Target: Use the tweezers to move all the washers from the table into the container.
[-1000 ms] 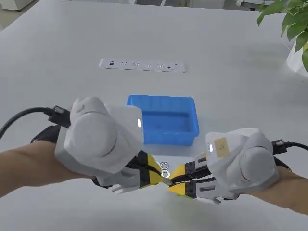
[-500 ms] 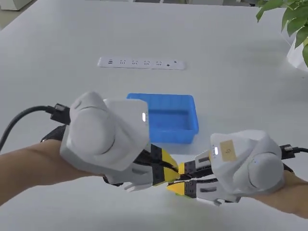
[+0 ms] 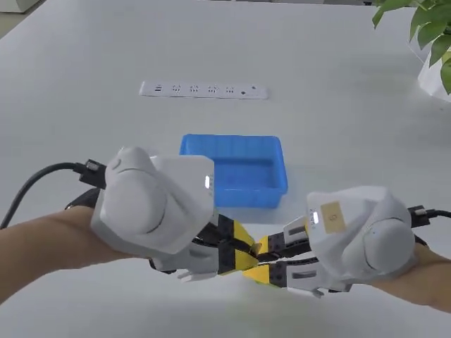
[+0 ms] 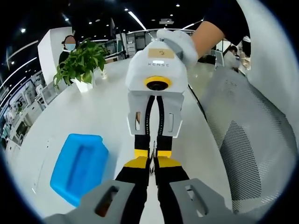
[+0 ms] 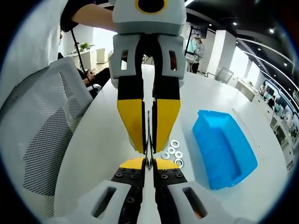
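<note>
Pale grey tabletop [image 3: 338, 127], white power strip [image 3: 203, 90] lying at its far side, leafy plant [image 3: 423, 28] in a white pot [image 3: 435, 83] far right, grey mesh chair [image 4: 252, 154] near, open office beyond, white pillars [image 5: 228, 58], dark ceiling with spotlights [image 4: 137, 19]

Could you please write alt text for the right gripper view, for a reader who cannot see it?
The right gripper, from below, and the left gripper, from above, meet tip to tip, both shut on tweezers. Several washers lie on the white table beside them, near a blue container.
</note>
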Action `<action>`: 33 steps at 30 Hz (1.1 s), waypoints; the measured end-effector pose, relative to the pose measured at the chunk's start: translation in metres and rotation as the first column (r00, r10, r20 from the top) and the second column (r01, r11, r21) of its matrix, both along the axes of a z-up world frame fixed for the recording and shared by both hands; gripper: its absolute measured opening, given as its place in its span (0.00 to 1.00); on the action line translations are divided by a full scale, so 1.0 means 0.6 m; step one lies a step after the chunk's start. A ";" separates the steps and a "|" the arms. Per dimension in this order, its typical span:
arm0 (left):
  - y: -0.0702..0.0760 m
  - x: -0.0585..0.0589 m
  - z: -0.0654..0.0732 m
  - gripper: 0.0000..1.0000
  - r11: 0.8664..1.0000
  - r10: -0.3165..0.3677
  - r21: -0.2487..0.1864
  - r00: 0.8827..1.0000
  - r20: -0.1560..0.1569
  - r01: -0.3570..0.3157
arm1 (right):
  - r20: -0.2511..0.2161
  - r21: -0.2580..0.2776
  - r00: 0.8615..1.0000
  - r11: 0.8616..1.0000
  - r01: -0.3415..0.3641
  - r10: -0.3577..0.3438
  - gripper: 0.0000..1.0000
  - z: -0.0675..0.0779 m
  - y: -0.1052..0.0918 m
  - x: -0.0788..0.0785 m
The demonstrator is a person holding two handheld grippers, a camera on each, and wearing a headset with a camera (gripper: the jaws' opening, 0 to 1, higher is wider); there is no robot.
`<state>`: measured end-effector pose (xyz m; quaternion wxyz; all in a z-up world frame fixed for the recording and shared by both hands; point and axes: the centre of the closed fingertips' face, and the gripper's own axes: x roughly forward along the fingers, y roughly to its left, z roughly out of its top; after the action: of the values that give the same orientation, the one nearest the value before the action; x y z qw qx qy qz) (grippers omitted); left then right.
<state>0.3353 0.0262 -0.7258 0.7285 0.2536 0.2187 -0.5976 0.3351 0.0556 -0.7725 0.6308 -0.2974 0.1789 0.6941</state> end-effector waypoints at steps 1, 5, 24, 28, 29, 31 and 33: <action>0.000 0.000 0.001 0.08 1.000 -0.001 0.002 1.000 0.003 0.001 | -0.002 0.001 1.000 1.000 0.001 -0.001 0.07 0.000 0.000 0.000; 0.000 -0.004 0.007 0.08 0.999 -0.037 0.014 0.998 0.053 0.036 | -0.010 0.002 1.000 1.000 0.004 -0.004 0.07 0.000 0.000 0.000; -0.002 -0.003 0.017 0.06 1.000 -0.029 -0.009 0.998 0.059 0.029 | -0.007 -0.015 1.000 1.000 0.010 -0.010 0.08 -0.002 0.001 -0.001; 0.003 -0.004 0.017 0.06 1.000 -0.023 -0.002 0.998 0.060 0.023 | 0.005 -0.018 1.000 0.999 0.028 -0.028 0.10 -0.001 0.004 0.000; 0.004 -0.004 0.017 0.06 1.000 -0.026 0.004 0.998 0.061 0.026 | 0.028 -0.026 0.999 0.999 0.022 -0.021 0.10 -0.002 0.005 -0.001; 0.006 -0.006 0.016 0.06 1.000 -0.028 0.006 0.998 0.061 0.027 | 0.039 -0.032 0.999 0.999 0.019 -0.018 0.10 -0.002 0.006 -0.002; 0.007 -0.007 0.017 0.06 1.000 -0.029 0.007 0.998 0.062 0.029 | 0.028 -0.033 0.999 0.999 0.030 -0.029 0.10 -0.002 0.005 -0.001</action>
<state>0.3312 0.0306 -0.7159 0.7256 0.2774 0.1938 -0.5992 0.3345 0.0586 -0.7734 0.6381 -0.3146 0.1861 0.6776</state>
